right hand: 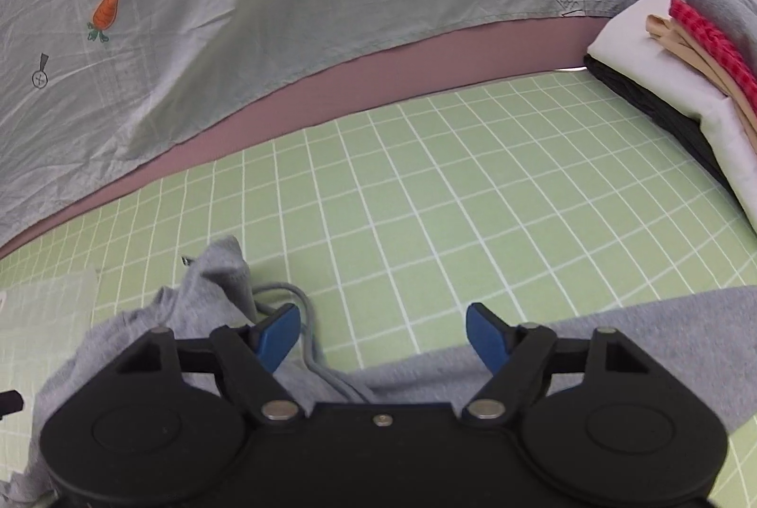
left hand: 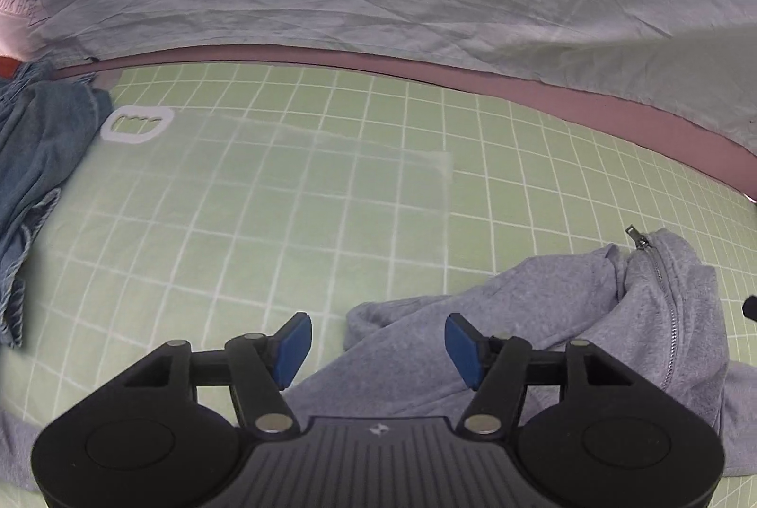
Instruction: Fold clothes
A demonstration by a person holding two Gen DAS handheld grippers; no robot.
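Note:
A grey zip-up hoodie (left hand: 591, 319) lies crumpled on the green grid mat (left hand: 331, 177), its zipper (left hand: 662, 271) showing at the right. My left gripper (left hand: 377, 347) is open just above the hoodie's near fabric, nothing between its blue pads. In the right wrist view the same hoodie (right hand: 203, 304) bunches at the left with its drawstring (right hand: 307, 333) trailing toward me, and more grey fabric (right hand: 662, 319) spreads at the right. My right gripper (right hand: 382, 337) is open over bare mat (right hand: 426, 200) between those two parts.
A translucent folding board (left hand: 284, 186) with a white handle cutout (left hand: 137, 125) lies on the mat. A blue denim garment (left hand: 33, 158) sits at the far left. A stack of folded clothes (right hand: 686, 73) stands at the far right. A carrot-print sheet (right hand: 236, 11) hangs behind.

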